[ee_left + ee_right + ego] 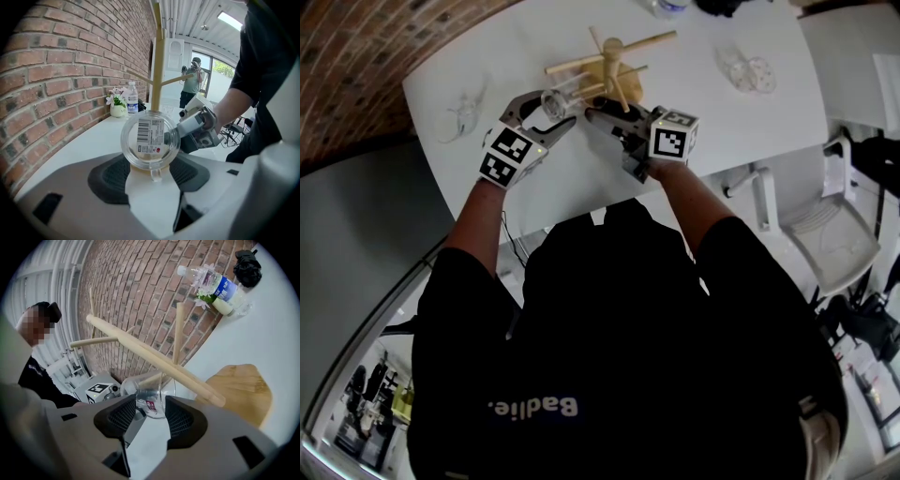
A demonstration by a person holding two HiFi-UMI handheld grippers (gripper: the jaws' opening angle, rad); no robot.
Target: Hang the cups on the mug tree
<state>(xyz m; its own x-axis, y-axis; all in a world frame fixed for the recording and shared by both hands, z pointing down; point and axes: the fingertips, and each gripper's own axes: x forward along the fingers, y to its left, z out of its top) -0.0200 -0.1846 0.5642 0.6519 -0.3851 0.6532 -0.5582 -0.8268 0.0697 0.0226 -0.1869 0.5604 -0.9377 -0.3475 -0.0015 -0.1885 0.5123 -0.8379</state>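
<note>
My left gripper (551,111) is shut on a clear glass cup (557,101) and holds it next to the wooden mug tree (614,70). In the left gripper view the cup (150,143) shows its labelled base between the pads, handle pointing down, with the tree's pole (158,75) behind it. My right gripper (598,116) stands open on the cup's other side. In the right gripper view the cup (149,397) lies on its side just past the open pads (124,416), under a long peg (154,357). The tree's base (239,390) sits to the right.
One more clear cup (464,114) stands at the table's left, two (748,72) at its right. A water bottle (220,287) and a small flower vase (116,105) stand by the brick wall. A white chair (834,234) is at the right, and a person (191,84) stands far off.
</note>
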